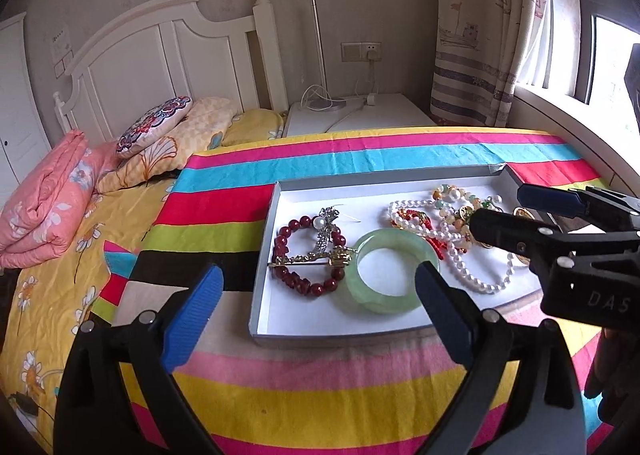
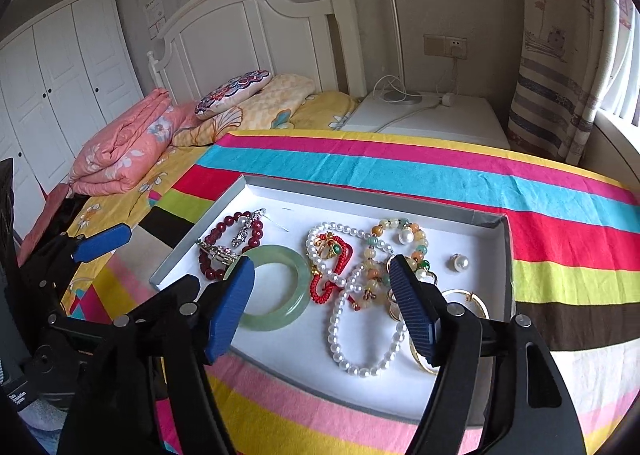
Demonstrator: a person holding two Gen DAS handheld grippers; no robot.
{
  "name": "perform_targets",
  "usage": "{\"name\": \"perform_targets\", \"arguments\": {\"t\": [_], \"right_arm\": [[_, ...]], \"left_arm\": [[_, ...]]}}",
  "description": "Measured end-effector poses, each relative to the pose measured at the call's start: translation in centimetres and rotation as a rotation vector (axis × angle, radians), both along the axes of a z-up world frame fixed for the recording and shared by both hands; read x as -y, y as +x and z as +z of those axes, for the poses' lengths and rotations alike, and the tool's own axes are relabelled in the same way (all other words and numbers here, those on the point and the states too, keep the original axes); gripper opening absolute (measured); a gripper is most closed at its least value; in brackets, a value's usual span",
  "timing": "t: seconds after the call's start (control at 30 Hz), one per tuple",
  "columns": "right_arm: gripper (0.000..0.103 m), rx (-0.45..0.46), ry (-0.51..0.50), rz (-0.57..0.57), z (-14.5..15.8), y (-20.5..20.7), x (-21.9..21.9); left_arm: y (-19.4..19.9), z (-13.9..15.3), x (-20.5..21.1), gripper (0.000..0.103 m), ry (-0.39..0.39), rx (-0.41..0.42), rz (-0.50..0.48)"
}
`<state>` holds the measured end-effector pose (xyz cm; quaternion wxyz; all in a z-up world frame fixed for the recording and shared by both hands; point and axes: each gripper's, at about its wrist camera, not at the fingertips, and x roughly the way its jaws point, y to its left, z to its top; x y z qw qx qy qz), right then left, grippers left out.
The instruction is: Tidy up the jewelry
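1. Jewelry, all inside the white tray [image 2: 502, 255] at frame centre on the striped cloth [image 2: 560, 191]. Tray untouched by either claw.
2. Pearl necklace [image 2: 360, 335], lower centre of right wrist view, tangled with red cord bracelet [image 2: 332, 287] and multicolour bead strand [image 2: 384, 243]. Best lifted by one free loop, slowly, to avoid dragging neighbours.
3. Jade bangle [image 1: 390, 281], centre of left wrist view, lying flat, touching dark red bead bracelet [image 1: 304, 255] and a gold hairpin [image 1: 308, 263]. Probably slippery; grip across the band, not the rim.
4. Gold hoops [image 2: 468, 303], lower right, partly hidden behind a finger.
5. Single pearl earring [image 2: 460, 262], right of centre, lying apart; smallest, pinch last.
6. Left gripper [image 1: 320, 315]: released, fingers spread wide, hovering before tray's near edge.
7. Right gripper [image 2: 324, 307]: released, spread above the tangle, holding nothing.
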<state>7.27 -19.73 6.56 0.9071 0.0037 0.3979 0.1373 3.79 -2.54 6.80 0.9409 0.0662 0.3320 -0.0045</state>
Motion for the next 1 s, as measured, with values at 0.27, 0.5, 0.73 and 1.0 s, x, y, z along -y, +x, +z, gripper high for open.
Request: {"name": "perform_targets", "arguments": {"t": [0.27, 0.5, 0.73, 1.0], "right_arm": [[0.081, 0.053, 0.003, -0.018, 1.1, -3.5, 0.1], [0.085, 0.088, -0.001, -0.033, 2.0, -5.6, 0.3], [0.086, 0.162, -0.005, -0.131, 1.6, -7.4, 1.5], [0.087, 0.266, -0.027, -0.397, 2.1, -8.4, 3.9]], "left_arm": [[-3.3, 0.9, 0.2, 0.098, -0.008, 0.044, 0.004], [-5.2, 1.6, 0.7, 0.1, -0.014, 0.074, -0.009], [-5.3, 0.6, 1.3, 0.101, 0.054, 0.12, 0.083], [-4.6, 0.0, -0.4, 0.101, 0.01, 0.17, 0.208]]}}
